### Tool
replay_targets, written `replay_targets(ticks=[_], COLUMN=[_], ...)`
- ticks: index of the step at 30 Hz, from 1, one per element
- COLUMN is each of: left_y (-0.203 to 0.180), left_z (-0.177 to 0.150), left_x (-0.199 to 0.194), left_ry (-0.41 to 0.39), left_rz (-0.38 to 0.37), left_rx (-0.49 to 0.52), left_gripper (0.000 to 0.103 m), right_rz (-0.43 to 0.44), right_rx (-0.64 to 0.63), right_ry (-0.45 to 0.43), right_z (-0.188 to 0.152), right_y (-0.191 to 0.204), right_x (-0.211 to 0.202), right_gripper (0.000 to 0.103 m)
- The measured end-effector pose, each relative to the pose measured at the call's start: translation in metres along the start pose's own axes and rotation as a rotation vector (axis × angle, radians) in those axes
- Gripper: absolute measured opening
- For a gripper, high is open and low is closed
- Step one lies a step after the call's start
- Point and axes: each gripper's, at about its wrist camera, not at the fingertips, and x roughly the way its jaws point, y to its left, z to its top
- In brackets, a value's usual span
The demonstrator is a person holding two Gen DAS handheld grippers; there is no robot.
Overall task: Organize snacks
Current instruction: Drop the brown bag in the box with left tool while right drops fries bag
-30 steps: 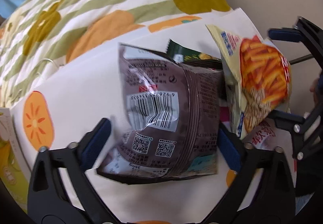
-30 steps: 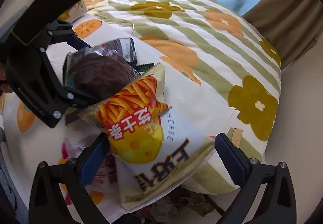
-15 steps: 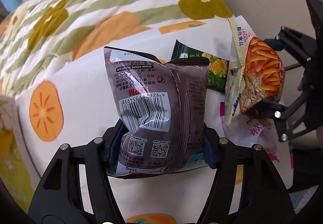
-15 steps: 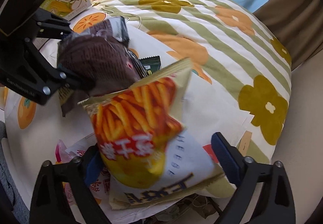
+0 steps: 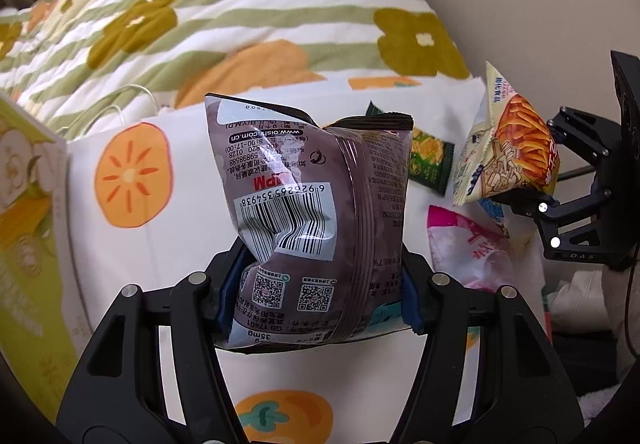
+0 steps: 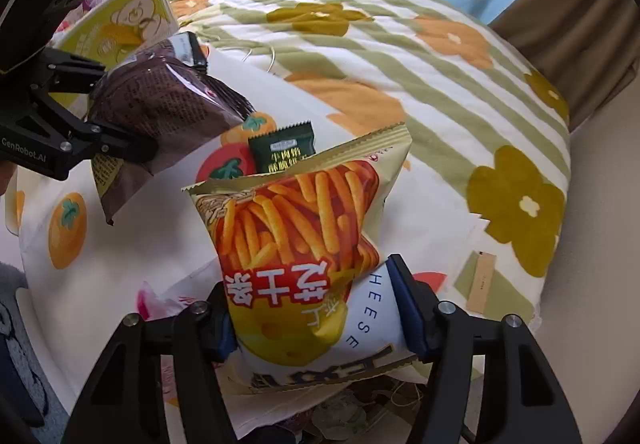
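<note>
My left gripper (image 5: 320,292) is shut on a dark brown snack bag (image 5: 316,212), held upright above the white persimmon-print cloth (image 5: 176,252). That bag also shows in the right wrist view (image 6: 160,112), with the left gripper (image 6: 120,144) at far left. My right gripper (image 6: 316,320) is shut on a yellow cheese-stick bag (image 6: 304,244), lifted off the cloth; the bag shows at the right of the left wrist view (image 5: 508,148). A small green packet (image 6: 284,152) and a pink packet (image 5: 468,244) lie on the cloth.
A yellow-green bear-print box (image 6: 120,24) stands at the cloth's left edge, also in the left wrist view (image 5: 28,236). A flowered striped quilt (image 6: 400,56) covers the bed behind. The beige wall (image 5: 520,4) lies right of the bed. Clutter sits below the bed's edge (image 5: 576,300).
Both grippers have closed on their bags and lifted them off the cloth. The two bags have moved apart, uncovering the green packet.
</note>
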Motion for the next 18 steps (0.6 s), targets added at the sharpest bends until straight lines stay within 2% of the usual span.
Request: replay_targets(ticks=[8,18], left_y=[0.013,0.077], left_z=[-0.016,-0.053], left_x=[-0.082,-0.193], left_ry=[-0.128,-0.274], left_rz=[0.015,0.068], left_rx=[-0.058,-0.164], left_gripper=[0.059,0.059], right_rz=[-0.033,-0.012], right_rx=[0.111,0.134], right_ry=[-0.099,-0.220], right_z=[0.022,0.074], right_y=[0.011,0.081], right_x=[-0.053,-0.105], right_gripper=[0.059,0.059])
